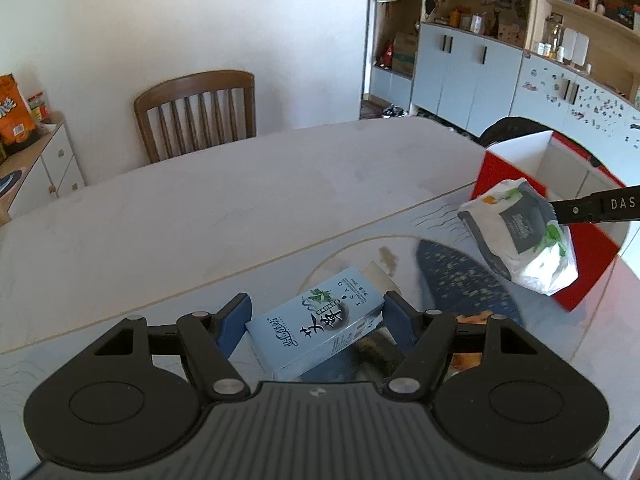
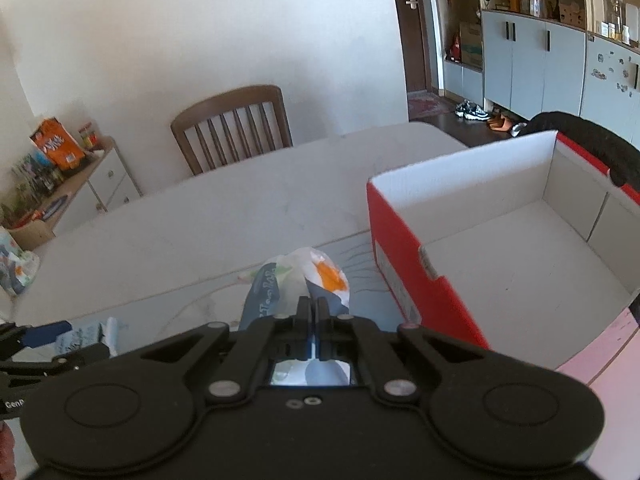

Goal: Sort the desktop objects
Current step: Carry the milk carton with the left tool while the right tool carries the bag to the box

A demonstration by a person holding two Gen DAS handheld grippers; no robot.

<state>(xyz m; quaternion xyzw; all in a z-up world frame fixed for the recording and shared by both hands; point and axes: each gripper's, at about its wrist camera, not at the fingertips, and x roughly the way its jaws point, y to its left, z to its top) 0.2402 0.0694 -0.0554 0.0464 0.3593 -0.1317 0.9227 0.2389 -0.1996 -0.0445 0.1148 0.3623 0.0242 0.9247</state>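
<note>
Probably a home dining room; wooden chair, cluttered cabinets.

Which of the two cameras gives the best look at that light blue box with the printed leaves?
The left wrist view. The light blue box lies on the table between the open left gripper fingers, with its print in sight. The right wrist view shows only a blurred bit of it at the lower left edge.
</note>
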